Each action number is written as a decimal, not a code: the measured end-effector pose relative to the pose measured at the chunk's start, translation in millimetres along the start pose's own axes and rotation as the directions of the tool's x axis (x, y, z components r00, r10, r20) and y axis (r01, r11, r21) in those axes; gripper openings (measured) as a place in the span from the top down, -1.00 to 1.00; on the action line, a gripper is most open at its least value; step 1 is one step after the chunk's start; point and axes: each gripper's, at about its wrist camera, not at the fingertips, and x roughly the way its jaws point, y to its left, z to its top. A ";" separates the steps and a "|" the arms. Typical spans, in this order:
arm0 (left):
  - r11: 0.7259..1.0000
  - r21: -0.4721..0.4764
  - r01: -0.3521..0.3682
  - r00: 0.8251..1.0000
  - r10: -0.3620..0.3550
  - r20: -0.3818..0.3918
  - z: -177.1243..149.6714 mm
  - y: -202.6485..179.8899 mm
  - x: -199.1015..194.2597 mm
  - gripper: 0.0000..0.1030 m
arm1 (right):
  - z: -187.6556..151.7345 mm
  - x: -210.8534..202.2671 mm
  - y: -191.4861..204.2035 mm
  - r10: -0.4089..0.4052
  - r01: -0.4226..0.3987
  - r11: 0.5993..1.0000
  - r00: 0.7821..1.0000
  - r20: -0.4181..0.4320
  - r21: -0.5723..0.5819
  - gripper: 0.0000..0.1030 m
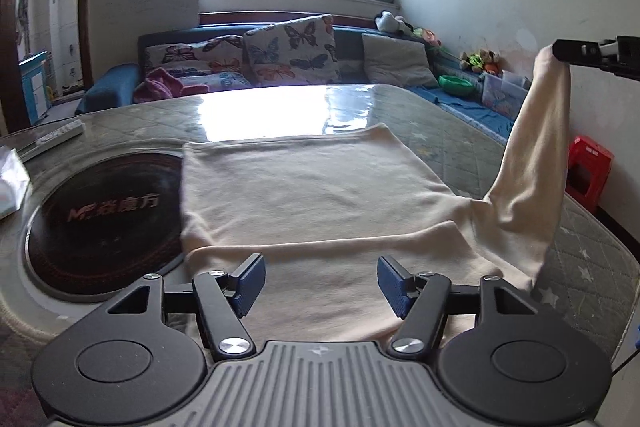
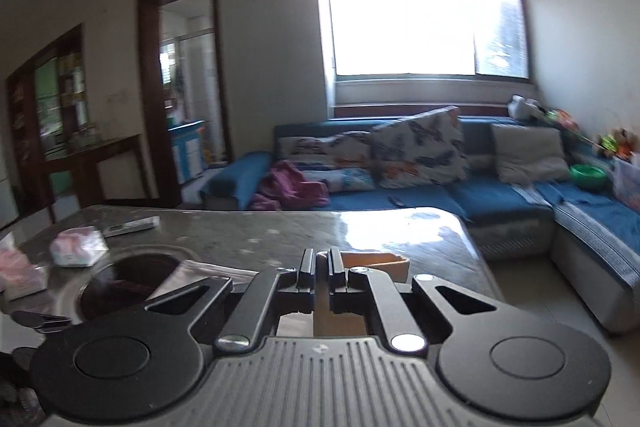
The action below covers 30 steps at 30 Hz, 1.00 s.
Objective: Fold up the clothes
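Note:
A cream garment point(image 1: 312, 195) lies flat on the glass-topped table point(image 1: 280, 107). Its right sleeve point(image 1: 532, 155) is lifted up and to the right. My right gripper point(image 1: 560, 51) is shut on the sleeve's end, high above the table's right side. In the right wrist view my right gripper point(image 2: 322, 259) is shut, with a bit of cream cloth point(image 2: 376, 263) showing just past its fingers. My left gripper point(image 1: 320, 281) is open, with blue pads, low over the garment's near edge and holding nothing.
A round black cooktop point(image 1: 104, 223) is set in the table left of the garment. A remote point(image 1: 52, 139) and tissue packs point(image 2: 78, 247) lie at the left. A blue sofa point(image 2: 440, 195) with cushions stands behind, a red stool point(image 1: 590, 167) at the right.

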 end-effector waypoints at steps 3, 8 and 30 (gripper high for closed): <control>1.000 -0.026 -0.013 1.000 0.014 0.019 -5.0 15.4 -9.0 -0.28 | 8.6 15.3 38.2 0.074 -0.075 0.996 0.997 -0.013 -0.055 0.91; 0.997 -0.070 -0.036 0.999 0.039 0.037 -16.8 40.9 -22.4 -0.28 | 2.1 49.0 104.2 0.184 -0.194 0.973 0.979 -0.084 -0.127 0.91; 1.000 0.007 -0.013 0.999 0.013 0.051 -25.9 34.7 -27.9 0.04 | -49.9 58.5 110.9 0.170 -0.228 0.955 0.943 -0.285 -0.187 0.32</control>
